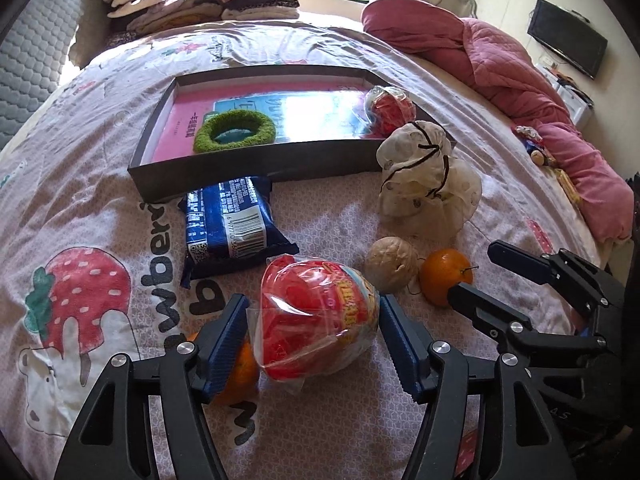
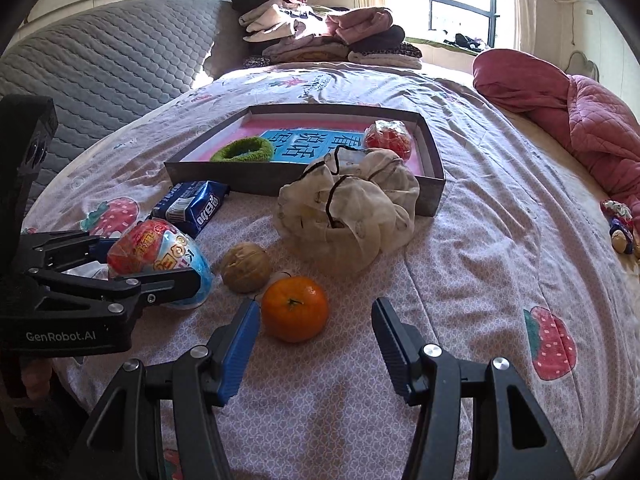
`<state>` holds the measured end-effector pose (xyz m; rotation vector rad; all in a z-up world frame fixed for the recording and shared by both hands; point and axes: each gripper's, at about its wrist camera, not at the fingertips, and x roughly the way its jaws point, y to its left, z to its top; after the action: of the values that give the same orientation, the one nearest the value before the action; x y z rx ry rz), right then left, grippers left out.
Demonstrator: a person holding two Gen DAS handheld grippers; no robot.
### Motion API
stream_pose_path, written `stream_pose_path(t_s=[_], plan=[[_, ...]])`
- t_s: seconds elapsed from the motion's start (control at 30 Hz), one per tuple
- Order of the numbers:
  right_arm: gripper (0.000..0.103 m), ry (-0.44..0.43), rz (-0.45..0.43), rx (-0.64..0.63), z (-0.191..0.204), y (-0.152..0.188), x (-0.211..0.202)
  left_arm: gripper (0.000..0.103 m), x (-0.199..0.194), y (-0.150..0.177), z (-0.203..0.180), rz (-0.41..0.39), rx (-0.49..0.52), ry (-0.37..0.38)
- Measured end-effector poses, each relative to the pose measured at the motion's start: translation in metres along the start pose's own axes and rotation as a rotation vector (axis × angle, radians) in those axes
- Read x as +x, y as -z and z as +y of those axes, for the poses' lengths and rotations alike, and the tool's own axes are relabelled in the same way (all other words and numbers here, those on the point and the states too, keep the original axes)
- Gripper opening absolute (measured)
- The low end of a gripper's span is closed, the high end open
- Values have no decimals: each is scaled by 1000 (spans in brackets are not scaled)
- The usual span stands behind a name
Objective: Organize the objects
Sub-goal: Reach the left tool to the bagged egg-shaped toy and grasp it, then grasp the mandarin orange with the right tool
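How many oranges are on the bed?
2. One orange lies beside the walnut, in front of the right gripper. The other orange sits half hidden behind the left gripper's left finger. More could be hidden.

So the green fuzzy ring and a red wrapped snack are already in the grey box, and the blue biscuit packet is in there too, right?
Not quite. The blue biscuit packet lies on the bedspread, outside the grey box, against its near wall. The green fuzzy ring and red wrapped snack are inside, as the left wrist view shows.
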<state>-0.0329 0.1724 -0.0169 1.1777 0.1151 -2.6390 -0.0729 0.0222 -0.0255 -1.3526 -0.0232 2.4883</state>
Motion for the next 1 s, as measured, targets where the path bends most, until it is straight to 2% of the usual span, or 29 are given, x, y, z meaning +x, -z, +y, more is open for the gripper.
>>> stream_pose_path(t_s=[0.2, 0.33, 0.53, 0.63, 0.83, 1.0], plan=[[58, -8, -6, -15, 1, 0, 5, 66, 0, -1, 4, -7, -19, 28], [58, -14, 0, -24, 3, 1, 10, 60, 0, -1, 5, -7, -25, 54], [56, -21, 1, -32, 5, 2, 14, 59, 0, -1, 4, -8, -24, 63], [53, -26, 7, -37, 6, 3, 17, 59, 0, 0, 4, -9, -24, 65], [40, -54, 5, -45, 8, 3, 19, 59, -1, 0, 2, -16, -15, 59], [39, -61, -5, -38, 7, 4, 17, 59, -3, 0, 4, -22, -22, 67]])
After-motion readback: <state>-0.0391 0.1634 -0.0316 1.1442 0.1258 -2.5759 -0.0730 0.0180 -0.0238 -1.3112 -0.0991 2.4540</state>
